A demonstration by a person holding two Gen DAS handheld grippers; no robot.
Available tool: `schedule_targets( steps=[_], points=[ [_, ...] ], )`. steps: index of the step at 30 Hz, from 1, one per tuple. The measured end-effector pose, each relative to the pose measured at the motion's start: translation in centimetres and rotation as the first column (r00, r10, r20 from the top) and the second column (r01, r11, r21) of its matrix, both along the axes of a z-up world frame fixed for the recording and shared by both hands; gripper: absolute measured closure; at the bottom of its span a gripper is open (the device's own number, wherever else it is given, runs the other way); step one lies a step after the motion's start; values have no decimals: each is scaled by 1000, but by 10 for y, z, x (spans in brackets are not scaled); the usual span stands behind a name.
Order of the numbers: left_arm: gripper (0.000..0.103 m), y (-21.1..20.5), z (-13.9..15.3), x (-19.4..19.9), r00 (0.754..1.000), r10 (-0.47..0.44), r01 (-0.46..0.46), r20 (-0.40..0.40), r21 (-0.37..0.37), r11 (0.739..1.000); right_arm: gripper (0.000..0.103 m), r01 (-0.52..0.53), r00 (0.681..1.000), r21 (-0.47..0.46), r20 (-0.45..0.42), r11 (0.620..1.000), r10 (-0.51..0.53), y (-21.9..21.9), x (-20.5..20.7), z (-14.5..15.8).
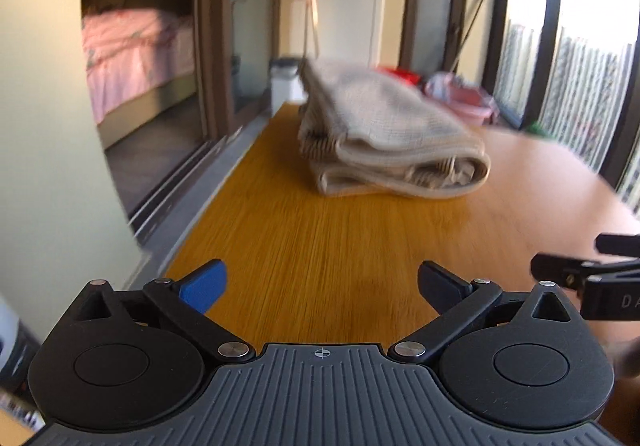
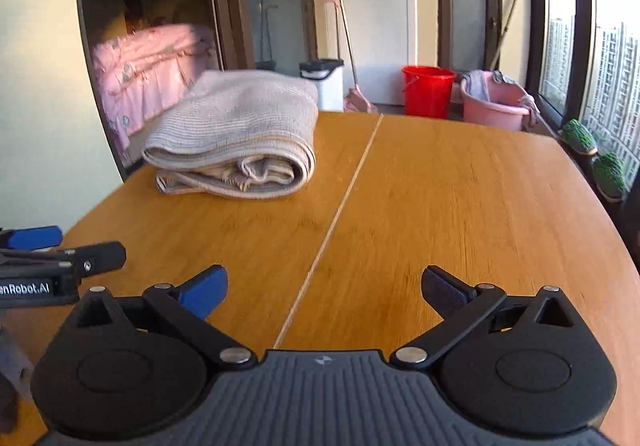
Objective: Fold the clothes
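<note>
Left gripper (image 1: 322, 288): fingers spread apart, nothing between them. Folded beige cloth (image 1: 384, 134) lies on the wooden table (image 1: 320, 246) ahead of both grippers (well apart). Right gripper (image 2: 324, 290) — likewise spread, empty — sits just beside the left.

Bare worktop (image 2: 460, 206) across centre and right of the right wrist frame, open from the right tool (image 2: 324, 292) to the far edge. Only obstacle on it: folded cloth (image 2: 236, 134), upper left, far side. Left tool (image 1: 322, 286) has bare wood ahead up to the cloth. The two tools sit just beside each other, both spread and empty.
</note>
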State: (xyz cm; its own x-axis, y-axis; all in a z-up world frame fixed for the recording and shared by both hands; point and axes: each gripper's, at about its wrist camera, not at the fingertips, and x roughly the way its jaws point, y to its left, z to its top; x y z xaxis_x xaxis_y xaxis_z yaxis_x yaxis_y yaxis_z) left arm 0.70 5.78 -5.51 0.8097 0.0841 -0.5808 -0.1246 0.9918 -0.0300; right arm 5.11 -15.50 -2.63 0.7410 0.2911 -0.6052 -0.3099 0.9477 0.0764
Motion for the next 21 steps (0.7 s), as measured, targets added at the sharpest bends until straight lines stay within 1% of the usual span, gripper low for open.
schedule_targets(
  steps=[5,7,21],
  points=[
    [0,-5,-8,-4,996,32,-30,-85,24,999,0,39,997,8,-63,999,-38,-5,-2,-3],
    [0,-6,-10,-6,993,43,-40,-112,33,999,0,50,997,13,-62,999,-49,-7,-3,-3],
    [0,-7,-9,-2,993,40,-37,-110,31,999,0,46,997,-25,-62,999,-48,-3,-3,-2]
  ],
)
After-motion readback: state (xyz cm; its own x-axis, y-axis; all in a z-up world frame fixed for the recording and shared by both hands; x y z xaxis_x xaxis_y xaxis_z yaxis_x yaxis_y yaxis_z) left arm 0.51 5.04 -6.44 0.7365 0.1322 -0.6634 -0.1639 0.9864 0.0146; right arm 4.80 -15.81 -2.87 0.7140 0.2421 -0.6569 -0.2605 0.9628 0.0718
